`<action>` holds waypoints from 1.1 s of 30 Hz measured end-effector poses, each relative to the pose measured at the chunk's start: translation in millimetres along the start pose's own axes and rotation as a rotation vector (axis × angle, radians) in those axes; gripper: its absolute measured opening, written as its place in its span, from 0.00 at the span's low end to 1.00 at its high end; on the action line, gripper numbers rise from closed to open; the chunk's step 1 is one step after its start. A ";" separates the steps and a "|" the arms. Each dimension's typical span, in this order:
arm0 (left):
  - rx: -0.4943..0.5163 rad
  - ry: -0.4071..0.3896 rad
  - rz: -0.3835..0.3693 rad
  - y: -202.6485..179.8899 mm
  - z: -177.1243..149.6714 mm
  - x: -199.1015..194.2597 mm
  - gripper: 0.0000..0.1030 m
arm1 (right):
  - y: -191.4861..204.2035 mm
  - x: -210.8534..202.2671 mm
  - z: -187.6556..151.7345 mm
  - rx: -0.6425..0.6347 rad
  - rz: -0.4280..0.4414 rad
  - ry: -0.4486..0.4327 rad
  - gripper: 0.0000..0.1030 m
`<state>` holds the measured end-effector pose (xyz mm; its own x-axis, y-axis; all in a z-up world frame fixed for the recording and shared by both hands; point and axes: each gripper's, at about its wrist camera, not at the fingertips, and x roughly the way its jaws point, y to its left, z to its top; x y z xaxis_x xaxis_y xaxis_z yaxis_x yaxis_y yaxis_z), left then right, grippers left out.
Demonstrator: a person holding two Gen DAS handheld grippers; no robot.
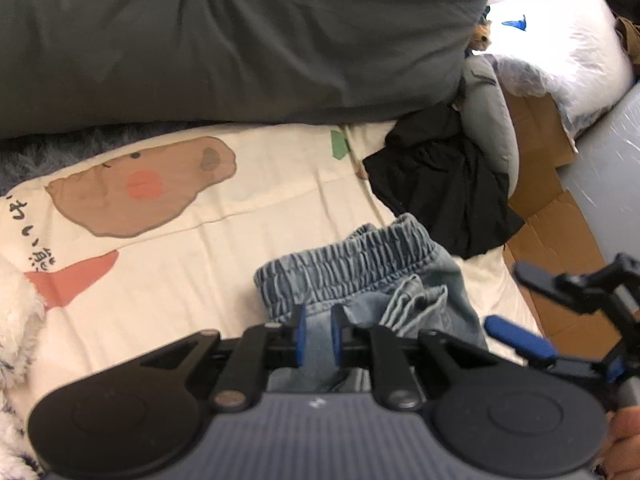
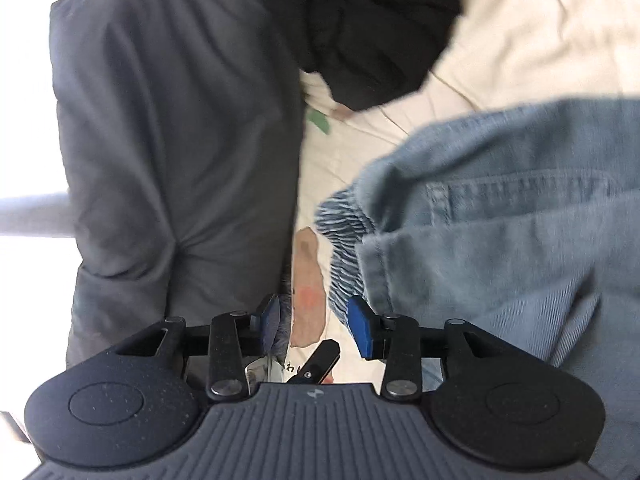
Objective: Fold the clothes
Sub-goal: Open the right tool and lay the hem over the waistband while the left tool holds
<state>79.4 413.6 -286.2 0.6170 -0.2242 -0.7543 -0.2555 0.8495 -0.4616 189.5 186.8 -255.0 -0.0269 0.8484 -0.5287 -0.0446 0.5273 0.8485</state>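
Left gripper: blue pads drawn close together, clamped on a fold of the denim shorts. Cloth fills the narrow gap between the pads and runs back under the gripper body.

Denim shorts: light blue, elastic gathered waistband on the far side from the left gripper, bunched into a loose heap. They lie on the cream bedsheet, which carries a brown bear-face print with a pink cheek. In the right wrist view the shorts fill the right half; a seamed pocket edge shows, the image blurred.

Right gripper: pads spread apart, nothing between them; only sheet and bear print show through the gap. The denim lies just beside its right pad; contact cannot be judged.

Beyond the shorts: a black garment, crumpled, well clear of the denim. Behind that, a large dark grey duvet along the far edge of the sheet. Cardboard lies past the bed edge, right of the black garment.
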 end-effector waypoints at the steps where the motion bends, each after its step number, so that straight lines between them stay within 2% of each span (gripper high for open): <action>1: 0.004 0.005 -0.003 -0.6 -0.6 0.8 0.20 | 2.1 -4.1 0.7 -0.016 0.002 -0.004 0.42; 4: 0.019 0.025 -0.023 -4.6 -5.4 4.7 0.26 | -3.9 -22.8 8.9 -0.055 -0.030 -0.021 0.42; 9: 0.029 0.056 -0.066 -13.3 -15.5 12.6 0.39 | -21.3 -51.5 22.9 -0.149 -0.133 -0.027 0.42; 15: 0.021 0.094 -0.088 -19.3 -21.7 20.3 0.49 | -45.3 -78.4 31.8 -0.269 -0.236 0.006 0.42; 22: -0.046 0.166 -0.094 -14.4 -36.2 26.9 0.49 | -71.8 -101.6 20.9 -0.434 -0.337 0.099 0.42; 24: -0.072 0.185 -0.092 -13.7 -41.3 28.4 0.49 | -82.7 -108.7 14.7 -0.470 -0.369 0.131 0.45; 33: -0.161 0.263 -0.123 -16.3 -59.5 36.1 0.50 | -141.1 -150.4 -6.5 -0.526 -0.484 0.212 0.46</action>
<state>61.6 363.2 -333.7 0.4421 -0.4539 -0.7736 -0.3183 0.7269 -0.6085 193.4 -15.5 -295.4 -0.0728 0.4718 -0.8787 -0.5707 0.7028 0.4247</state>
